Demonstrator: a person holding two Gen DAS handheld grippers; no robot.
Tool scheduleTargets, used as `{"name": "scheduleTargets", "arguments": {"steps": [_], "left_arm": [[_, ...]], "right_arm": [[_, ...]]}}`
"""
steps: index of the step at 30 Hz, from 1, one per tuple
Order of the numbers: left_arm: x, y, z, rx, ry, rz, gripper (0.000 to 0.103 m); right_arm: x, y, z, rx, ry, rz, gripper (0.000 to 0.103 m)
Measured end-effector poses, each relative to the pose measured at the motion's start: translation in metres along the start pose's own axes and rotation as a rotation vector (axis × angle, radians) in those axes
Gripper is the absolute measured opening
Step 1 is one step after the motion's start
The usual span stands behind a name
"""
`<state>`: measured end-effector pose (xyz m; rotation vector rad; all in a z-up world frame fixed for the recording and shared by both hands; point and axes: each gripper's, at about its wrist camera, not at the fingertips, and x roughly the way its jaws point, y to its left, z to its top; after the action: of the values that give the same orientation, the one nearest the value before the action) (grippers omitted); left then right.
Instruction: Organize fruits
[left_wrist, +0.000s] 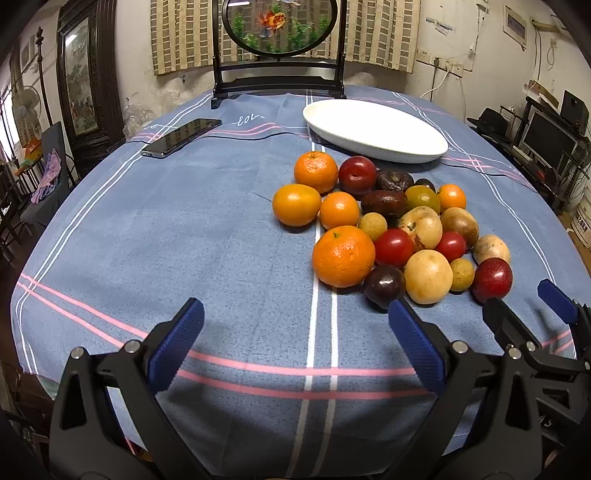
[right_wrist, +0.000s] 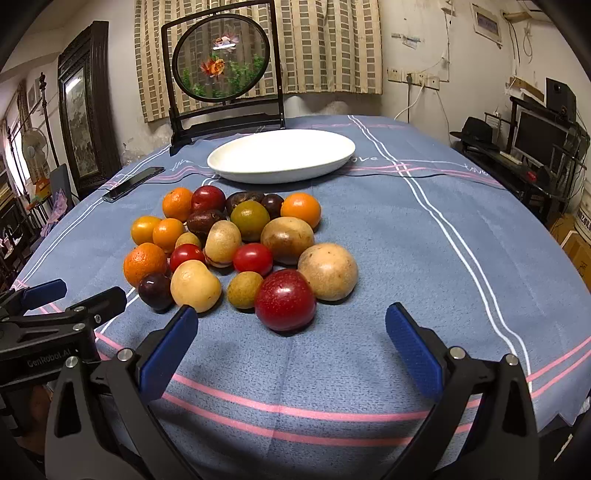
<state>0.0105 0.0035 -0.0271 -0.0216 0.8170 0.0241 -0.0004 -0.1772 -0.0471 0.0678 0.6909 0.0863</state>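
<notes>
A pile of mixed fruits lies on the blue tablecloth: oranges (left_wrist: 343, 256) (right_wrist: 144, 263), red plums (right_wrist: 285, 300) (left_wrist: 492, 279), cherry tomatoes (right_wrist: 252, 258), dark passion fruits and pale yellow fruits (right_wrist: 328, 271). An empty white oval plate (left_wrist: 373, 130) (right_wrist: 281, 154) sits behind the pile. My left gripper (left_wrist: 295, 314) is open and empty, in front and left of the pile. My right gripper (right_wrist: 291, 321) is open and empty, just in front of the nearest red plum. Each gripper also shows in the other's view, the right gripper (left_wrist: 524, 299) and the left gripper (right_wrist: 79, 293).
A black phone (left_wrist: 181, 136) lies at the back left of the table. A framed round goldfish screen (right_wrist: 221, 59) stands at the table's far edge. Shelves with monitors stand to the right (right_wrist: 535, 140), chairs and a fan to the left.
</notes>
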Motion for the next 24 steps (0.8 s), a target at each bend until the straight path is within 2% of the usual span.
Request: {"name": "scheduleTargets", "arguments": {"steps": [24], "left_arm": [[0.0081,0.0017,0.0000,-0.004,0.017,0.006,0.101]], "right_arm": [[0.0048,0.0010,-0.0008,-0.006,0.013,0.007,0.102]]}}
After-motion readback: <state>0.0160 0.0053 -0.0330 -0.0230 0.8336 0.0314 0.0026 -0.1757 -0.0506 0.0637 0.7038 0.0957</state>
